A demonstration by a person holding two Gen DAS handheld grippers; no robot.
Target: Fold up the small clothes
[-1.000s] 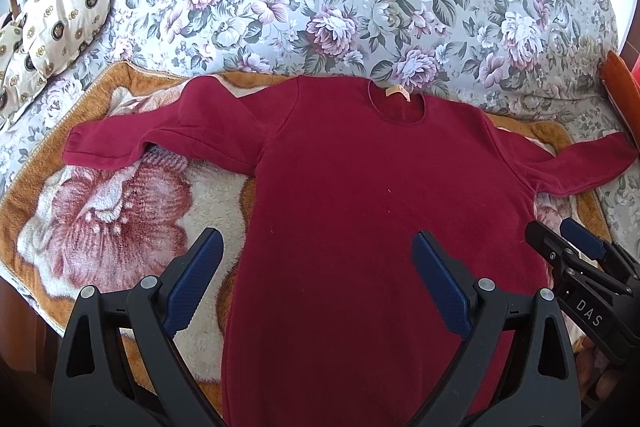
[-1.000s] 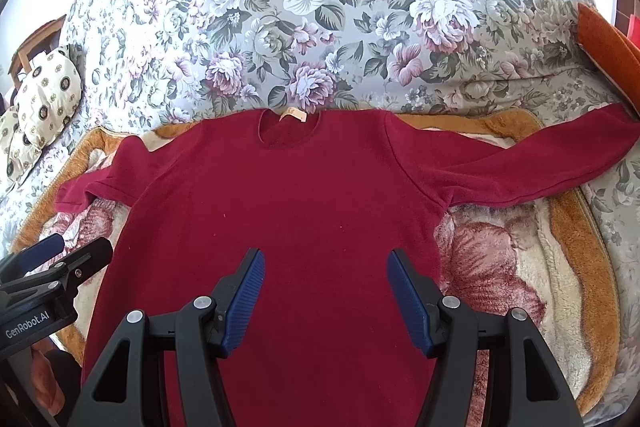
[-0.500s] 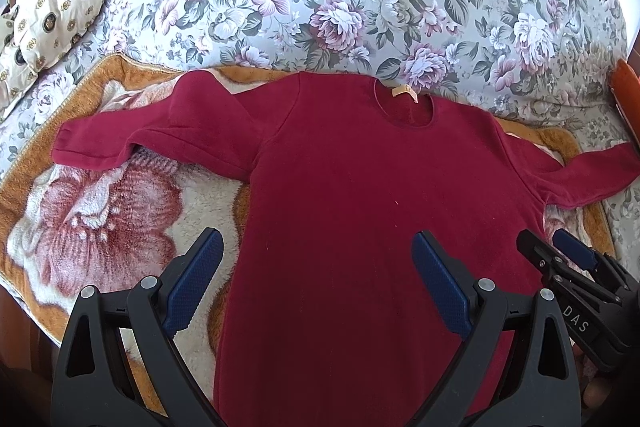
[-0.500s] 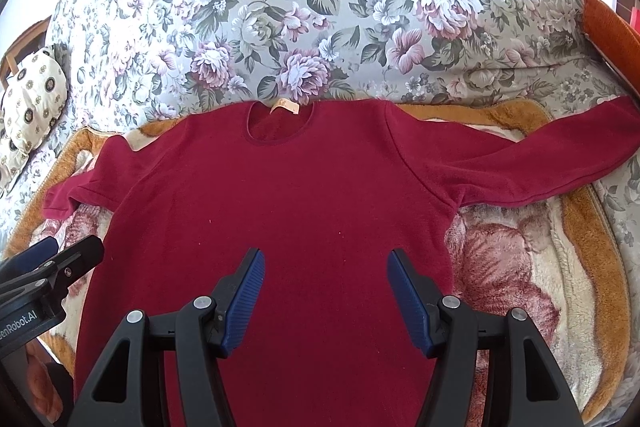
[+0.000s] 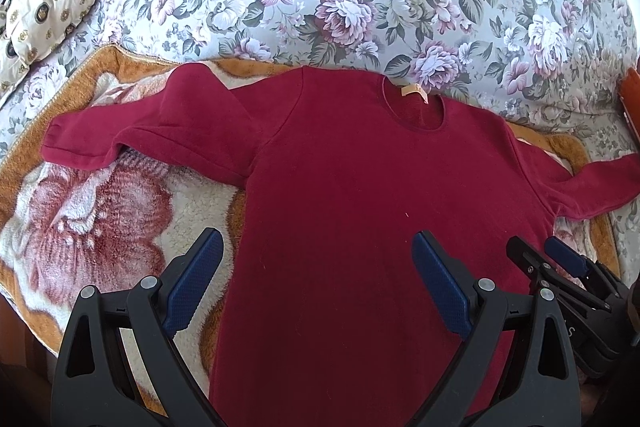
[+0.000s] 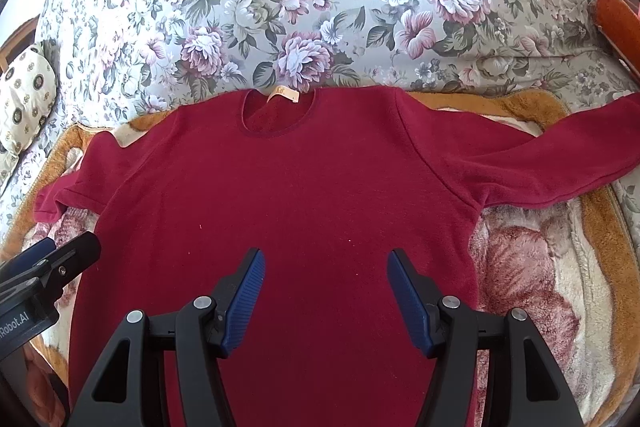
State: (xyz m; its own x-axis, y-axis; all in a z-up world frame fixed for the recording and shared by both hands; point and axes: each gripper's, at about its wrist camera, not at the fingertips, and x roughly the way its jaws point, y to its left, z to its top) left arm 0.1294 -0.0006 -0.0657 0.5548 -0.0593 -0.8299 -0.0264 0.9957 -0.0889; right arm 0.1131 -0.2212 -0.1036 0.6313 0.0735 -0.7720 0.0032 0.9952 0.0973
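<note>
Sweater flat on blanket; both grippers' jaws apart, apparently hovering.

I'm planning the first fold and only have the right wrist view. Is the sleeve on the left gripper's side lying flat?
Observer: No. The left-side sleeve is rumpled, with a fold of cloth lying over it near the shoulder.
Operator: Where does its cuff end up?
Observer: The cuff rests by the orange edge of the blanket.
Operator: Is the left gripper open?
Observer: Yes. The left gripper is open, with one of its fingers over the blanket and the other over the body of the sweater.
</note>
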